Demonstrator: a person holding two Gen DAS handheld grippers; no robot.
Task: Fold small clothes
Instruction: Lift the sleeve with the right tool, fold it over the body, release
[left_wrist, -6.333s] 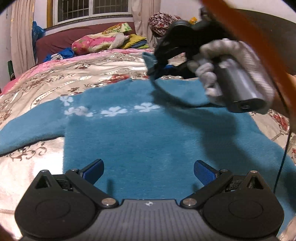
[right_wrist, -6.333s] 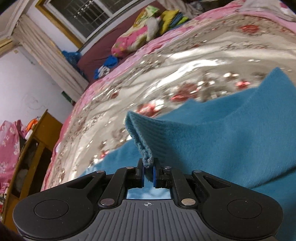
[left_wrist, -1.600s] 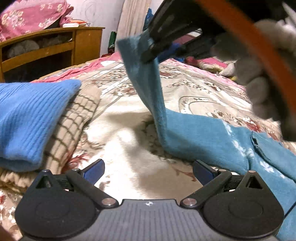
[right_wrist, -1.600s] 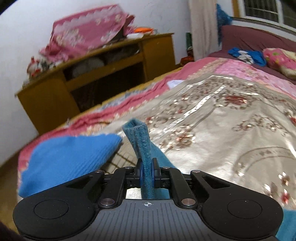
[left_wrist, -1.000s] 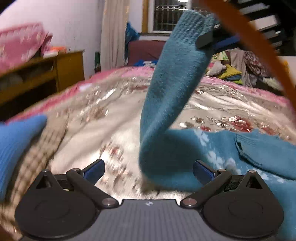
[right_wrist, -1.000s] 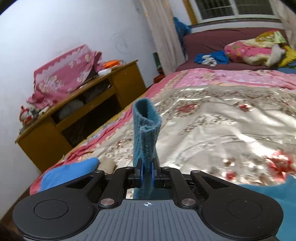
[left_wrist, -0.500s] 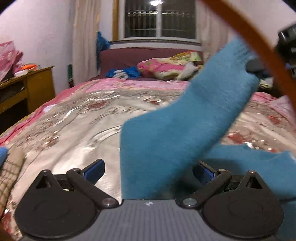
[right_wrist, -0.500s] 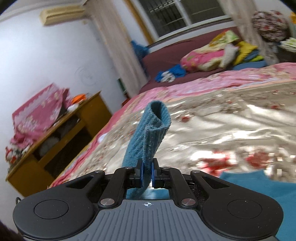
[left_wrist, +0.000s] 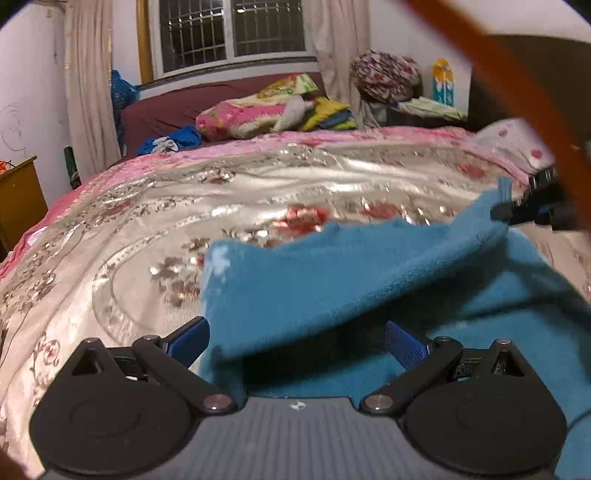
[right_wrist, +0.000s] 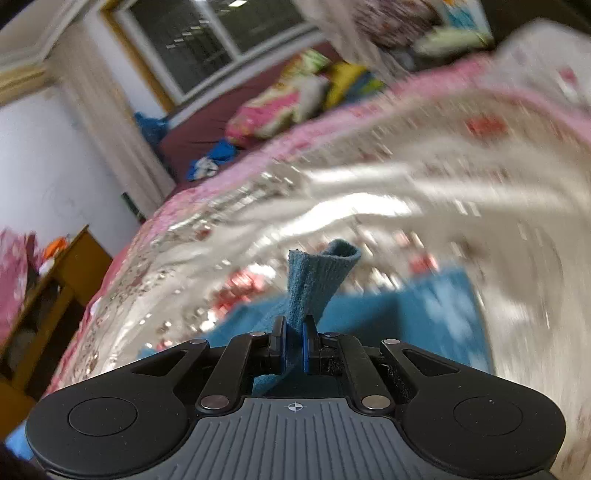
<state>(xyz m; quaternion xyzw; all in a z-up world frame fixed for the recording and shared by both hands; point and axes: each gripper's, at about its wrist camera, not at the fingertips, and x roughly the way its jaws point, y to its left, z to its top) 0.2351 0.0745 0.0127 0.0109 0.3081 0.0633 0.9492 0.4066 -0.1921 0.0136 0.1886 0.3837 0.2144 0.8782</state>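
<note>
A small teal sweater (left_wrist: 461, 306) lies on the floral bedspread (left_wrist: 147, 236). My right gripper (right_wrist: 294, 349) is shut on the cuff of its sleeve (right_wrist: 317, 277), which sticks up between the jaws. In the left wrist view the right gripper (left_wrist: 517, 210) is at the far right, holding the sleeve (left_wrist: 332, 280) stretched low across the sweater's body. My left gripper (left_wrist: 295, 341) is open and empty, its blue pads on either side of the sleeve's near fold, just above the sweater.
Pillows and piled clothes (left_wrist: 266, 110) lie at the head of the bed under the window. A wooden cabinet (right_wrist: 48, 280) stands to the left of the bed. The bedspread stretches bare to the left of the sweater.
My right gripper has carried the sleeve from high on the left, over and down to the right across the sweater's body. My left gripper has stayed open.
</note>
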